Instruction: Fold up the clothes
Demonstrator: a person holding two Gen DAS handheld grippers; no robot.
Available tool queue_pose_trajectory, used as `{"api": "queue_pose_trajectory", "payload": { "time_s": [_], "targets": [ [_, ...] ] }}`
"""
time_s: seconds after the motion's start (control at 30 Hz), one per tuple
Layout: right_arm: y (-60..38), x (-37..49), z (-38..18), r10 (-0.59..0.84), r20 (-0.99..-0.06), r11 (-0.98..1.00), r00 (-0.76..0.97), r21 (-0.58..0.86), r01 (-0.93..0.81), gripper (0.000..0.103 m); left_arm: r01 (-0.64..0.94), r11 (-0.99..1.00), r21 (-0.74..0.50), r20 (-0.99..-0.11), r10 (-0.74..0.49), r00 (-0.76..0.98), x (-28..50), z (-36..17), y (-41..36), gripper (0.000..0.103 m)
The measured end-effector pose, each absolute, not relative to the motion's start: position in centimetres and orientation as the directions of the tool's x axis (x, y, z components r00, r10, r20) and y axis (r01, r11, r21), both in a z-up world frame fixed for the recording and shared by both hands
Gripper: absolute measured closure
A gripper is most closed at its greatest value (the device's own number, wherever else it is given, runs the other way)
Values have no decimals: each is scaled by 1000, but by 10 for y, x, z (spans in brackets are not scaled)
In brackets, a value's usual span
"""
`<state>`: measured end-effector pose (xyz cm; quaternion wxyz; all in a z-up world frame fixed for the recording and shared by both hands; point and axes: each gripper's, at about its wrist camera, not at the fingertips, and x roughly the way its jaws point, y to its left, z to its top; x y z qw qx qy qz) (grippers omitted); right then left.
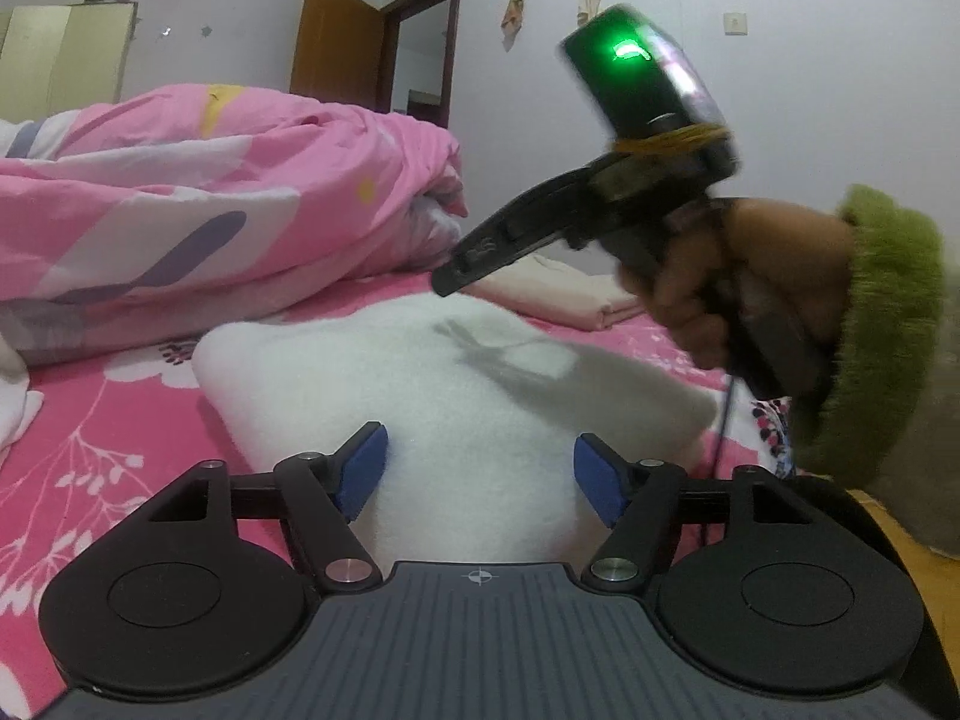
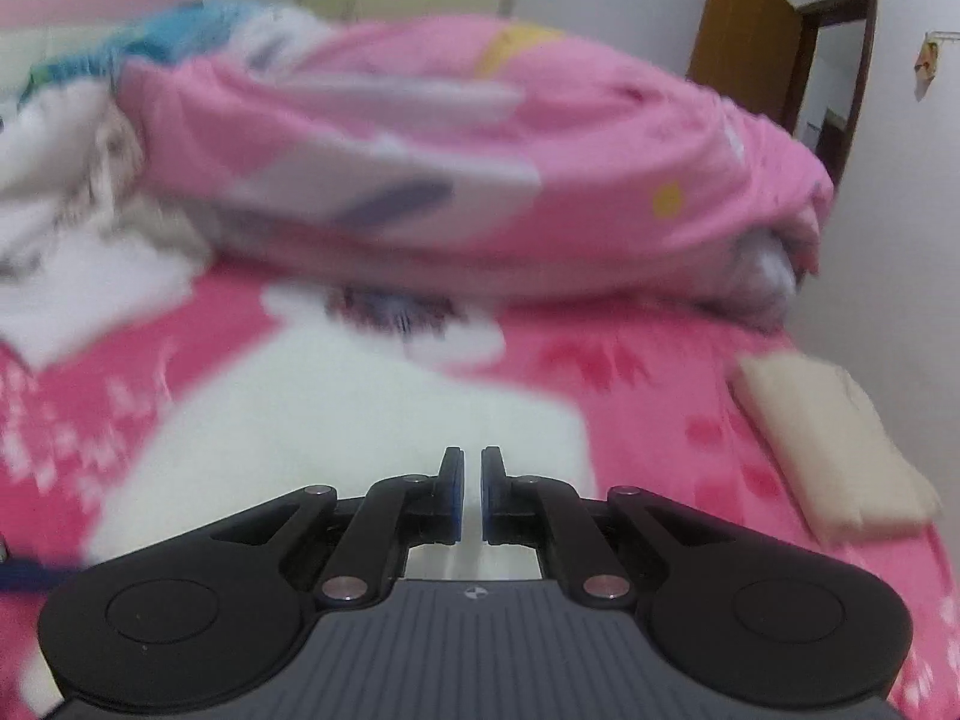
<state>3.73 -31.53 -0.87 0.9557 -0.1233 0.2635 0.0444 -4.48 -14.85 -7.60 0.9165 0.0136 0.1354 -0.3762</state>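
A white fluffy garment (image 1: 420, 372) lies folded into a thick pad on the pink floral bed sheet (image 1: 90, 420). My left gripper (image 1: 480, 468) is open, its blue pads spread over the near edge of the garment, holding nothing. The right gripper (image 1: 447, 282) hangs in the air above the garment's far side, held by a hand in a green fuzzy sleeve (image 1: 870, 330), and casts a shadow on the cloth. In the blurred right wrist view, the right gripper (image 2: 472, 480) is shut with only a thin slit between its pads, empty, above the white garment (image 2: 360, 420).
A rolled pink duvet (image 1: 210, 192) fills the back of the bed. A folded beige cloth (image 2: 834, 444) lies at the right edge. Loose white and blue clothes (image 2: 60, 180) are piled at the left. A brown door (image 1: 342, 42) stands open behind.
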Motion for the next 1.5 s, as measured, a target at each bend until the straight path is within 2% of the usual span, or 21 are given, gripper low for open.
{"api": "queue_pose_trajectory", "payload": {
  "time_s": [0.17, 0.23, 0.33, 0.4, 0.47, 0.57, 0.63, 0.7, 0.87, 0.9, 1.0, 1.13, 1.2, 1.27, 1.33, 1.43, 1.5],
  "targets": [
    [-351, 66, -67, -52, -561, 974, 826, -212, -83, 103, 716, 690, -104, -218, -718, 661, -51, -72, -142, 35],
    [-349, 65, -62, -67, -563, 974, 823, -216, -68, 103, 727, 679, -101, -221, -728, 649, -53, -75, -143, 35],
    [-335, 64, -60, -109, -564, 951, 819, -300, -79, 103, 742, 669, -46, -232, -730, 643, -60, -82, -152, 35],
    [-331, 68, -46, -115, -590, 950, 799, -300, -85, 103, 756, 651, -66, -241, -746, 621, -62, -87, -155, 35],
    [-319, 63, -21, -49, -577, 960, 815, -251, -120, 103, 760, 645, -81, -244, -752, 612, -63, -91, -158, 35],
    [-285, 44, 9, 199, -511, 925, 836, -184, -333, 101, 767, 636, -84, -244, -759, 603, -63, -94, -161, 35],
    [-259, 37, 6, 281, -520, 867, 807, -223, -445, 100, 771, 630, -90, -242, -765, 597, -61, -94, -160, 35],
    [-253, 50, -25, 198, -586, 847, 786, -301, -437, 100, 776, 622, -105, -241, -773, 587, -59, -95, -159, 35],
    [-289, 68, -53, 183, -611, 910, 770, -190, -368, 102, 785, 606, -125, -233, -787, 571, -58, -98, -156, 35],
    [-288, 67, -55, 174, -608, 905, 775, -211, -369, 101, 786, 604, -131, -230, -790, 569, -58, -98, -155, 35],
    [-267, 69, -40, 152, -613, 871, 775, -287, -398, 100, 787, 598, -151, -222, -796, 563, -60, -101, -152, 35],
    [-251, 77, -17, 266, -560, 855, 785, -239, -461, 99, 789, 595, -154, -221, -799, 560, -58, -101, -154, 35],
    [-253, 94, -45, 234, -616, 850, 752, -245, -466, 99, 789, 593, -157, -227, -800, 556, -57, -101, -156, 35],
    [-268, 106, -63, 246, -642, 883, 726, -160, -441, 100, 793, 588, -162, -214, -805, 553, -57, -101, -155, 35],
    [-272, 109, -58, 252, -651, 890, 716, -134, -435, 100, 792, 586, -174, -215, -807, 550, -56, -100, -154, 35],
    [-259, 110, -49, 209, -669, 874, 713, -199, -444, 99, 794, 581, -180, -209, -811, 546, -59, -101, -153, 35],
    [-251, 115, -34, 232, -646, 870, 727, -197, -452, 99, 794, 581, -181, -209, -811, 546, -61, -102, -152, 35]
  ]
}}
